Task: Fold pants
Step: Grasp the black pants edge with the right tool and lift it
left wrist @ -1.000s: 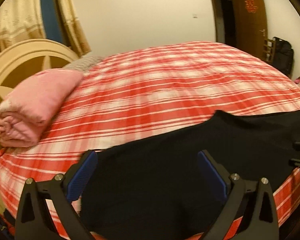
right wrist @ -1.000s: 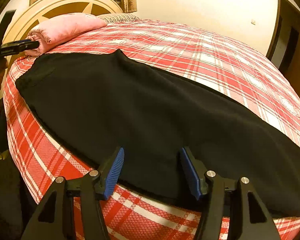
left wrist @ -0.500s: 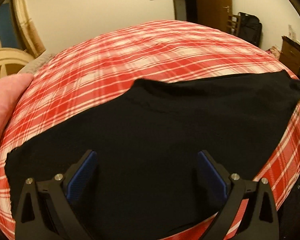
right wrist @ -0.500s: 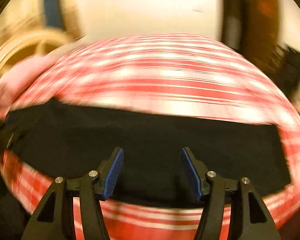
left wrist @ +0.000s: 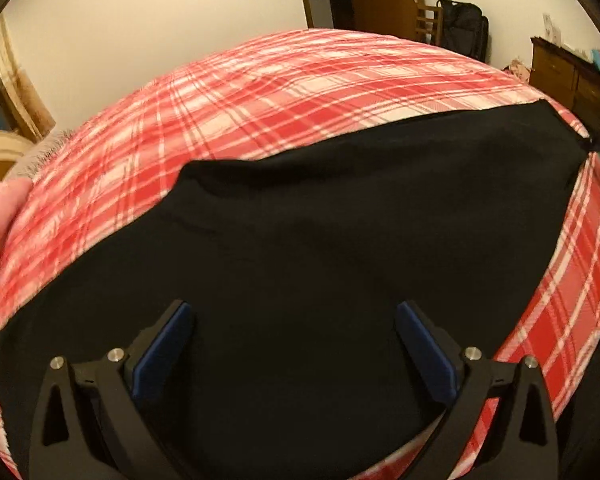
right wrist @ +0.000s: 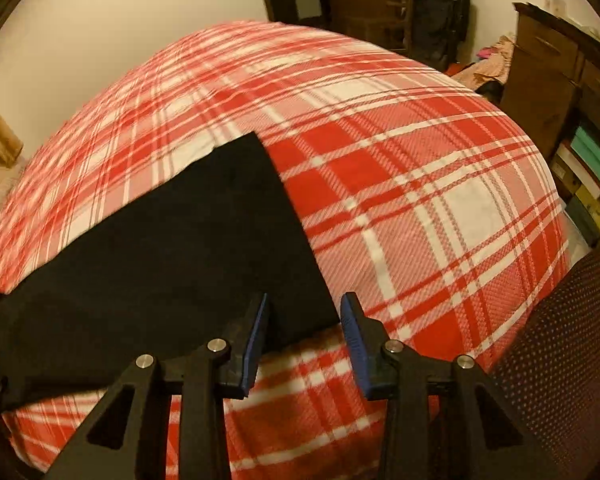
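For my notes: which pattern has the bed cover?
Red and white plaid bed cover; clearest in right wrist view.

Matt black cloth pants (left wrist: pixel 320 248) on woven plaid bedspread (right wrist: pixel 400 168).

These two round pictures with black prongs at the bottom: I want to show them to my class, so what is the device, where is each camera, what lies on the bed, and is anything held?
No robot here: a person holds a two-finger gripper in each hand, and a fisheye camera on each looks forward along its fingers, which bends the view round. One picture comes from the left gripper, the other from the right gripper. The blue strips are the finger pads. On the bed, with its red and white checked cover, black pants lie spread flat. Both grippers are open and hold nothing. The right one points at the near corner of the pants' end. Dark wooden furniture stands behind.
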`<state>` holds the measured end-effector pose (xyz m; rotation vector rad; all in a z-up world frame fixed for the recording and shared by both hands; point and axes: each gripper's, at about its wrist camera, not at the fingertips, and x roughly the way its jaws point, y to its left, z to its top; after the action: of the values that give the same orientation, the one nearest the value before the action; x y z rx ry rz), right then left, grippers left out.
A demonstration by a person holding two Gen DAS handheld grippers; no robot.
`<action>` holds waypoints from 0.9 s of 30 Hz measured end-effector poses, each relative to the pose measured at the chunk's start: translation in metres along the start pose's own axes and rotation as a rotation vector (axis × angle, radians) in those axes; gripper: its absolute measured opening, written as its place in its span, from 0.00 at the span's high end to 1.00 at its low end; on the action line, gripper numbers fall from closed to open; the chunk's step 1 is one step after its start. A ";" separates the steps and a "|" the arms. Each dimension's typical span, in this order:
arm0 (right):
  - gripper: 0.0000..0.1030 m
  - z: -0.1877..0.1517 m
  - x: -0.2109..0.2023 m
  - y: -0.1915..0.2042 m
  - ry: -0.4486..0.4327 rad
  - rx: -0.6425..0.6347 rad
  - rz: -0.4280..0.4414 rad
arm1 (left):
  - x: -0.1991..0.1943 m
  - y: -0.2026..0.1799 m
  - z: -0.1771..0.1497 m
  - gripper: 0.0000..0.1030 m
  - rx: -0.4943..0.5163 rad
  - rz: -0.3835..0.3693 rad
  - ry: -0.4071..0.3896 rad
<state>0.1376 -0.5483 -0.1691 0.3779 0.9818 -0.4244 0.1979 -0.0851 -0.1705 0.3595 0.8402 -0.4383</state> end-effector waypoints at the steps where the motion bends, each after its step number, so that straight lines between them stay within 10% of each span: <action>1: 0.62 0.001 -0.003 0.000 0.002 -0.011 0.000 | -0.002 0.002 -0.001 0.00 -0.014 -0.010 0.000; 9: 0.62 0.005 -0.032 -0.052 -0.093 0.245 0.132 | -0.029 0.013 0.016 0.00 -0.087 -0.001 -0.110; 27: 0.62 -0.002 0.013 -0.038 0.053 0.296 0.255 | -0.004 -0.037 0.049 0.00 -0.048 -0.110 -0.072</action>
<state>0.1235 -0.5824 -0.1856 0.7760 0.9090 -0.3287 0.2076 -0.1389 -0.1418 0.2523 0.8014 -0.5292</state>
